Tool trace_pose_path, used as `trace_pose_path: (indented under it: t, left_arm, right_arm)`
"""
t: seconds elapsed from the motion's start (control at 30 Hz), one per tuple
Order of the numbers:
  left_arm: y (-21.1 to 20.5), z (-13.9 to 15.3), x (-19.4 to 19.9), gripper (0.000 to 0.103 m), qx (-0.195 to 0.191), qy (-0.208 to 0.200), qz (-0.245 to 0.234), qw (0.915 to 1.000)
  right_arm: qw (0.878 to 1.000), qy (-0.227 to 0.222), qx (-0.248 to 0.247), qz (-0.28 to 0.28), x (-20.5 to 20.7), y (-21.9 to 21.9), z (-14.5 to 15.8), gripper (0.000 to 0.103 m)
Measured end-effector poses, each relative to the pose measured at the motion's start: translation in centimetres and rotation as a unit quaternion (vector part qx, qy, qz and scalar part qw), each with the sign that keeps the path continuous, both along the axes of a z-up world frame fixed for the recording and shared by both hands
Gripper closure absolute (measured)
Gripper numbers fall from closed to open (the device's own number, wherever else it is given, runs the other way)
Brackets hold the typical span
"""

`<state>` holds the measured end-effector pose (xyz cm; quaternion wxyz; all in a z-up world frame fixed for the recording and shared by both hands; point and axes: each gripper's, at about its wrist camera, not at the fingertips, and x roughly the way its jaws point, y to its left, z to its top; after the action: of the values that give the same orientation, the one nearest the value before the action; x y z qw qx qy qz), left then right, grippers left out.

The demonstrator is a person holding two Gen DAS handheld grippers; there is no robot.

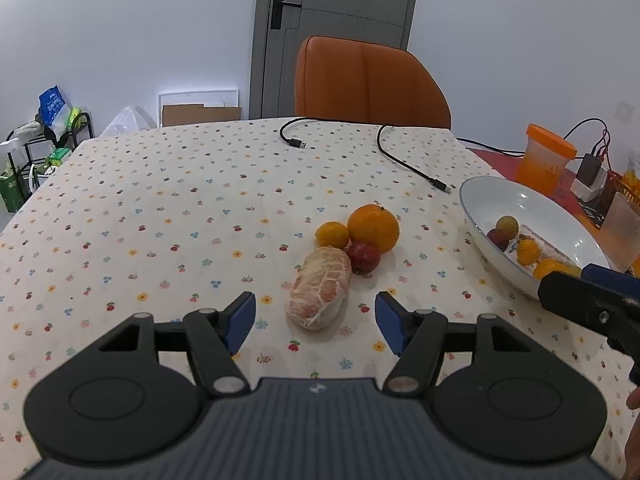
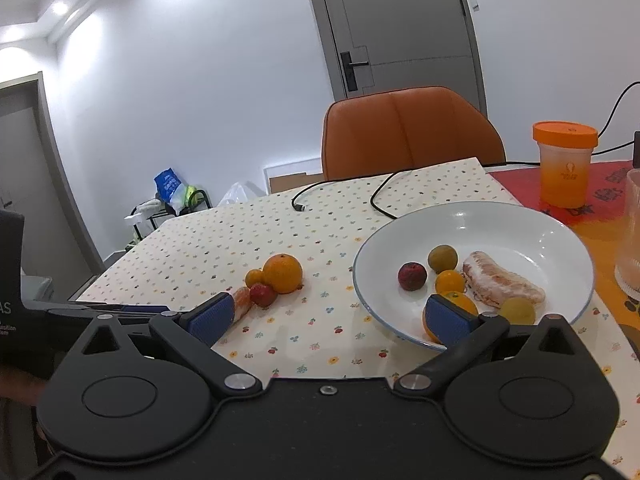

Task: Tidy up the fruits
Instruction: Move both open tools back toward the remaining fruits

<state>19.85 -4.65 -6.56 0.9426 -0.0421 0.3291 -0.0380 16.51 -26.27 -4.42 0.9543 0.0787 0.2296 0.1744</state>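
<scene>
From my left gripper [image 1: 315, 322] the peeled pomelo piece [image 1: 319, 288] lies dead ahead at 12 o'clock on the table [image 1: 160, 208], its long axis running toward 1 o'clock, touching the red fruit [image 1: 363, 257]. My left fingers [image 1: 240, 322] stand apart, empty, angled down at it. My right gripper [image 2: 330, 316] hangs wide open by the plate [image 2: 520, 220], farther off.
</scene>
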Motion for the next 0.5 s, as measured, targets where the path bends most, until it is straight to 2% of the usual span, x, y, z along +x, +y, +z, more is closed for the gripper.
trace_pose_path:
  t: [0.2,0.37,0.43,0.5]
  left_arm:
    - [-0.2,-0.4,0.8,0.039,-0.007,0.001,-0.002,1.0000]
    - [-0.4,-1.0,1.8,0.044,-0.012,0.007,-0.006,0.9999]
    - [-0.5,-1.2,2.2,0.046,-0.014,0.011,-0.007,0.9998]
    - [-0.6,-1.4,2.4,0.052,-0.012,0.009,-0.009,0.9998]
  right_arm:
    - [1.000,0.010,0.004,-0.007,0.6,-0.3,-0.2,0.000]
    - [1.000,0.010,0.012,-0.003,1.1,-0.5,-0.3,0.001]
    - [1.000,0.011,0.013,0.006,1.3,-0.4,-0.2,0.005]
    - [1.000,0.016,0.014,0.012,1.6,-0.3,-0.2,0.016]
